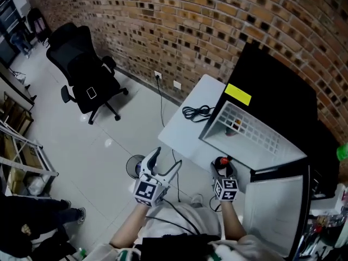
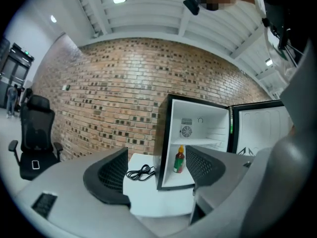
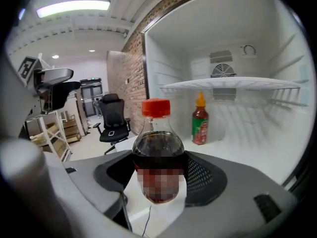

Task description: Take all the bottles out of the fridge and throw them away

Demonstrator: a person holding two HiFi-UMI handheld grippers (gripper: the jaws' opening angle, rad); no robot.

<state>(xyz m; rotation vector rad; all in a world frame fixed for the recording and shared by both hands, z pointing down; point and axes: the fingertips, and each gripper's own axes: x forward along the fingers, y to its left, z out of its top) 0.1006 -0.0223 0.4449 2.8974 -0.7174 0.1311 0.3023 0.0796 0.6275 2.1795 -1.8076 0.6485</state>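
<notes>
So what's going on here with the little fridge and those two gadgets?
A person is emptying an open mini fridge, with a hand-held gripper in each hand. The right gripper has its jaws closed on a dark drink bottle with a red cap, held in front of the fridge. The left gripper is empty, with its jaws apart, pointing toward the fridge. One small sauce bottle stands inside, below the wire shelf.

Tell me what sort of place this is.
Probably an office or workshop room: a bare brick wall, a black swivel office chair, and a mini fridge standing open on a white table.
</notes>
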